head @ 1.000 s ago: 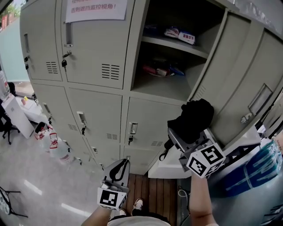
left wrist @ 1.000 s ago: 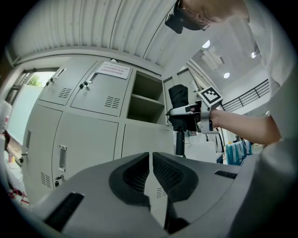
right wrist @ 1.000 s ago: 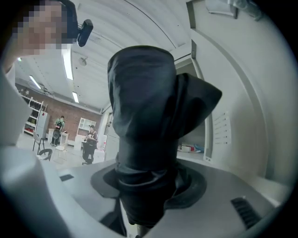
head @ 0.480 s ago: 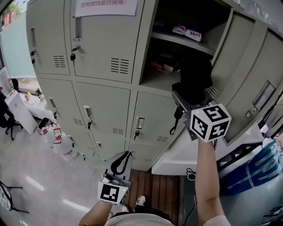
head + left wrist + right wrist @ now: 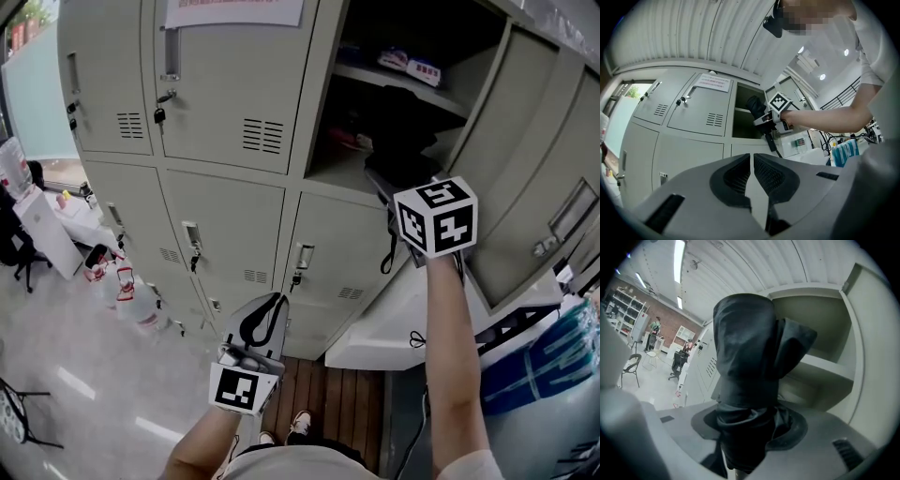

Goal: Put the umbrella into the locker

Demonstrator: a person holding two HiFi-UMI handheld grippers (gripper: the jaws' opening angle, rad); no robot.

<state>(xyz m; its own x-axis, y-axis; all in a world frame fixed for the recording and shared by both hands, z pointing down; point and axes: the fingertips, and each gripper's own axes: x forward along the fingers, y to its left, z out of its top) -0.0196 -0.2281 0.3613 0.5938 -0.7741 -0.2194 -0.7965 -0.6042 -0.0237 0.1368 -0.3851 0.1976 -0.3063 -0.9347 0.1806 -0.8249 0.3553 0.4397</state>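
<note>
At the mouth of the locker's (image 5: 323,103) open compartment: one umbrella (image 5: 745,376), black, folded short, with loose cloth folds bulging on one side.

Position: it is carried off the compartment floor and below the inner shelf (image 5: 820,366). Its far end points inward. In the head view its black bulk merges with the dark interior, so I cannot say how far past the threshold it reaches.

Hold: my right gripper (image 5: 745,427) grasps the umbrella low on the bundle. The cloth bunches between the jaws, which stand part open around it.

Handling, my estimate:
- It is probably light, with a stiff core under soft, compressible fabric.
- The cloth is probably slick, so a grip on fabric alone may creep.
- The thick wrapped middle, where I have it, seems the surest place to hold, because the ribs back the cloth there.

Attachment: a strap (image 5: 387,253) hangs beneath the gripper in front of the locker's lower door. I judge it could snag on the sill.

Also at the locker:
- Packets (image 5: 412,67) lie on the shelf above.
- Small items (image 5: 352,141) lie on the compartment floor.
- The door (image 5: 516,169) is swung wide to the right.

Spare: my left gripper (image 5: 752,173) is well below the locker's open compartment. Its jaws are clenched on nothing.
</note>
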